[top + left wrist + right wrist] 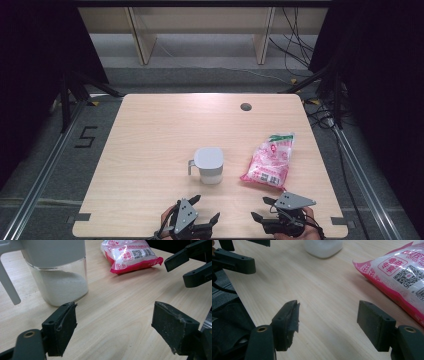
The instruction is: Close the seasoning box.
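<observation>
Tabletop (150, 130) carrying jar (208, 165) & pink bag (268, 161); left tool (206, 209) & right tool (263, 208) both hovering near front edge, released, gripping nothing.

The left gripper (113, 322) hangs low over a pale wooden table (120, 307), its two black jaws standing wide apart with nothing but bare wood between them. Just beyond the jaw at left stands a clear jug (58, 272) with a white lid and handle, partly filled with white grains. Farther back lies a pink-and-white bag (130, 255) bearing a printed code, flat on the table, while the right gripper (192, 266) reaches in from the right edge, its jaws parted.
</observation>
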Available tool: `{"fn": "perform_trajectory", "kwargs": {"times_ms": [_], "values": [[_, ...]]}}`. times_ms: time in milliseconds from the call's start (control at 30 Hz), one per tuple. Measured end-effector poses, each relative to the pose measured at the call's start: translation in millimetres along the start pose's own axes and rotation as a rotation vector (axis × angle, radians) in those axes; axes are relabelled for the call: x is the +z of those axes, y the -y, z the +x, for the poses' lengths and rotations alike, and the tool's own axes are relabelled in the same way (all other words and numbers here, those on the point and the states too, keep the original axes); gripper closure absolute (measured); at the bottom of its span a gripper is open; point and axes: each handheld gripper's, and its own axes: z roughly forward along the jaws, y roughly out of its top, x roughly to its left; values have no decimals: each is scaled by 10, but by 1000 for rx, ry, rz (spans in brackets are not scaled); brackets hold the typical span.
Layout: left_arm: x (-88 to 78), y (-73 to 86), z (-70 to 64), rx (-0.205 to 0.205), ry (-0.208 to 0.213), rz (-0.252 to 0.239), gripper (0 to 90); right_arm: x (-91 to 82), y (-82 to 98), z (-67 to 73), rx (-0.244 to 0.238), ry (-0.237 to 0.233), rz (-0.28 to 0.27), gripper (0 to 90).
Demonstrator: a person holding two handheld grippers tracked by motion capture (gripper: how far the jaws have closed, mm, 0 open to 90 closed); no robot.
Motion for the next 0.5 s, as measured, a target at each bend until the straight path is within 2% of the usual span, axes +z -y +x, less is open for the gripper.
{"fn": "perform_trajectory", "kwargs": {"times_ms": [33,67,133,167,200,233,300,333,367,400,467,500], "values": [[-11,-4,12,17,-9,18,191,2,2,-1,5,-2,2,340],[-4,1,6,5,-6,10,190,3,1,1,20,-14,12,340],[0,0,19,12,1,7,191,1,6,21,35,-7,12,338],[0,0,19,12,1,7,191,2,4,11,27,-6,13,338],[-8,-6,30,30,-4,11,191,8,1,1,8,-8,10,338],[-13,-2,14,4,-11,14,190,12,1,1,6,-15,12,337],[-12,-5,20,0,-12,12,190,17,4,-1,-3,-2,9,337],[2,-1,21,-6,-8,-6,191,25,3,-6,-2,-22,10,337],[-19,-8,49,27,-24,24,191,29,2,-12,-2,-35,19,337],[-9,-5,45,6,-20,12,191,23,5,-4,6,-17,16,337],[-20,-14,71,16,-30,19,191,28,7,-5,7,-15,14,336],[-18,-23,111,46,-17,6,191,27,6,-6,8,-16,19,336]]}}
